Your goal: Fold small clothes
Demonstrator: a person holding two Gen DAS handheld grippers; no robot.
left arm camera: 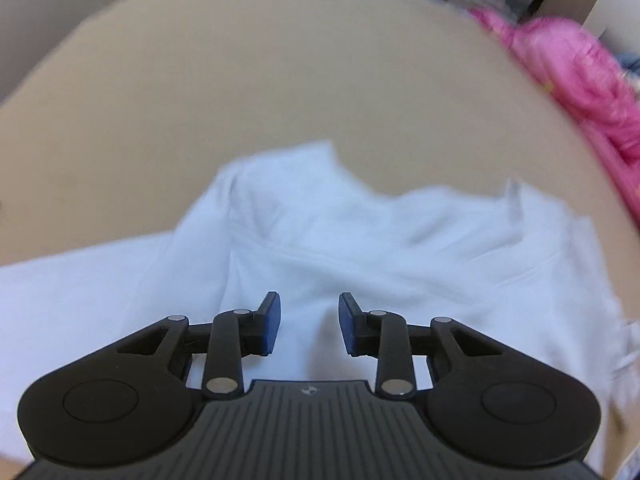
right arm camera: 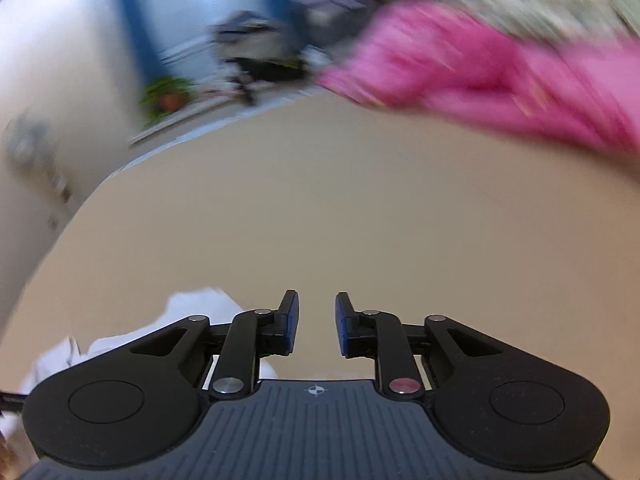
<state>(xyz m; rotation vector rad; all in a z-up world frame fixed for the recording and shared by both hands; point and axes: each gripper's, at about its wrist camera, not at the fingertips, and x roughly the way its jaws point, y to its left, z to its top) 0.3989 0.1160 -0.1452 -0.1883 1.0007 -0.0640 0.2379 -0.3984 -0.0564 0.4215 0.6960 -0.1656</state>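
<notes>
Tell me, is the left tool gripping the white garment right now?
No, the left gripper has its fingers spread apart above the white garment, with nothing pinched between them.

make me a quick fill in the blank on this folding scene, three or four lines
1. The left tongs hang open over a garment whose colour is ____.
2. The garment at the table's far right edge is ____.
3. Between the fingertips of the right tongs shows only bare ____.
4. In the right wrist view, the white garment lies to the ____ of the tongs.

Missing words: white; pink; table; left
</notes>
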